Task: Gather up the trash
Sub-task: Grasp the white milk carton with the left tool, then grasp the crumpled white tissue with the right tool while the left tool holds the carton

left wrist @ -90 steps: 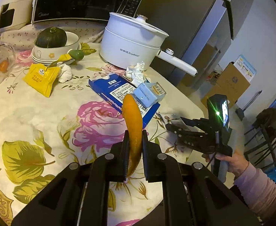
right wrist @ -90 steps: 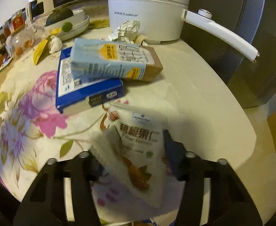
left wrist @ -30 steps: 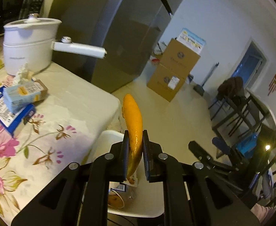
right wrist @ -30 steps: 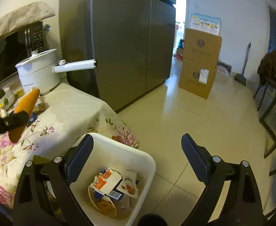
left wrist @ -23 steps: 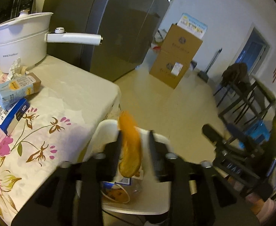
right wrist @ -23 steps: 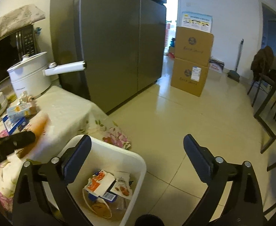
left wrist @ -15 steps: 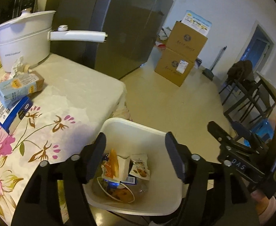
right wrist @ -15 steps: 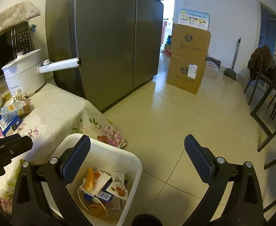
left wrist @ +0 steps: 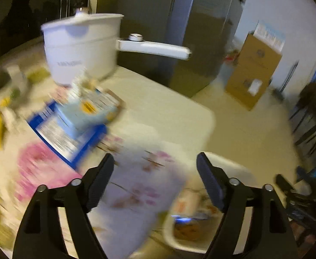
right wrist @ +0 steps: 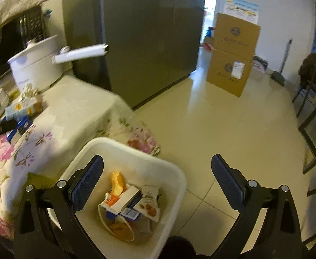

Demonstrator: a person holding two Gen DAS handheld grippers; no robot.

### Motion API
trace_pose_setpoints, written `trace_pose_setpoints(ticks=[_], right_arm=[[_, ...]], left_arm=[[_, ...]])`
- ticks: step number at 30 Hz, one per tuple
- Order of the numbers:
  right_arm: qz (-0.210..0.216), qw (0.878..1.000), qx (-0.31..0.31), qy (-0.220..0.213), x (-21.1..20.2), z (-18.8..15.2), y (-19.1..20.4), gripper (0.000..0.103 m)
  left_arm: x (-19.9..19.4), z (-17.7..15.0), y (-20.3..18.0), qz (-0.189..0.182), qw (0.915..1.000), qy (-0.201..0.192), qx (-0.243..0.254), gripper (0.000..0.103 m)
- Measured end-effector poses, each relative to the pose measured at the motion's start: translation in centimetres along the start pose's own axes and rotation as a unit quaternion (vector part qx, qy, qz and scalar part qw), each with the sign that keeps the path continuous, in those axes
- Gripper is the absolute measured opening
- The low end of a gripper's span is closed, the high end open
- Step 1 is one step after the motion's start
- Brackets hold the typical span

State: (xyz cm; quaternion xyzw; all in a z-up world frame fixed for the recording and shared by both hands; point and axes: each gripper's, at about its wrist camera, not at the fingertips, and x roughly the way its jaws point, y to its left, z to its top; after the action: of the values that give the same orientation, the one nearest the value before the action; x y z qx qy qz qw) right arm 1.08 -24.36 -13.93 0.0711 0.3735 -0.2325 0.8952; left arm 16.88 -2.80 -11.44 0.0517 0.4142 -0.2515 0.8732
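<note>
Trash is what we are after, and it sits in two places. Some is already in the white bin (right wrist: 171, 172) on the floor, tucked against the corner of the bench (right wrist: 76, 112) so that things can be dropped straight off the edge into it: an orange peel-like piece (right wrist: 117, 182), a small carton (right wrist: 121, 200) and a snack wrapper (right wrist: 149, 205) lie inside. The rest waits on the flowered cloth: a pale blue carton (left wrist: 86, 112) lying on top of a flat blue box (left wrist: 65, 138), with a crumpled tissue (left wrist: 80, 82) just beside the white pot (left wrist: 82, 49).

Our left hand-held gripper (left wrist: 155, 179) is opening its jaws with nothing between them, and it faces the bench; we judge it is free to fetch the next piece. The left view is badly blurred, so we cannot tell finer detail there. Our right hand-held gripper (right wrist: 157, 180) hangs over the bin's far rim with its jaws spread wide and empty.

The next move, we think, calls for reaching the pale blue carton first, since it lies uppermost and nearest.
</note>
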Motion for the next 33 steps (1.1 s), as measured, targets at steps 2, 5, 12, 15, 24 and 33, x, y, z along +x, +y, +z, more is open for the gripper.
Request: trace_pose_setpoints(ticks=[2, 5, 12, 15, 24, 33], right_arm=[[0.009, 1.000, -0.008, 0.006, 0.3, 0.1, 0.8, 0.096], [0.018, 1.000, -0.019, 0.012, 0.6, 0.2, 1.8, 0.096], [0.034, 0.998, -0.029, 0.032, 1.7, 0.6, 3.1, 0.096], [0.035, 0.998, -0.029, 0.037, 2.0, 0.7, 3.2, 0.096], [0.038, 0.997, -0.030, 0.053, 3.1, 0.9, 3.8, 0.096], [0.061, 0.995, -0.058, 0.051, 3.9, 2.5, 7.0, 0.096]], left_arm=[[1.0, 2.0, 0.4, 0.038, 0.9969, 0.033, 0.060, 0.084], [2.6, 4.0, 0.4, 0.088, 0.9832, 0.075, 0.141, 0.084], [7.9, 6.7, 2.0, 0.155, 0.9432, 0.172, 0.239, 0.085], [10.5, 7.1, 2.8, 0.161, 0.9310, 0.213, 0.249, 0.085], [12.3, 6.8, 4.7, 0.133, 0.9372, 0.227, 0.228, 0.058], [4.4, 6.9, 8.8, 0.033, 0.9913, 0.106, 0.071, 0.055]])
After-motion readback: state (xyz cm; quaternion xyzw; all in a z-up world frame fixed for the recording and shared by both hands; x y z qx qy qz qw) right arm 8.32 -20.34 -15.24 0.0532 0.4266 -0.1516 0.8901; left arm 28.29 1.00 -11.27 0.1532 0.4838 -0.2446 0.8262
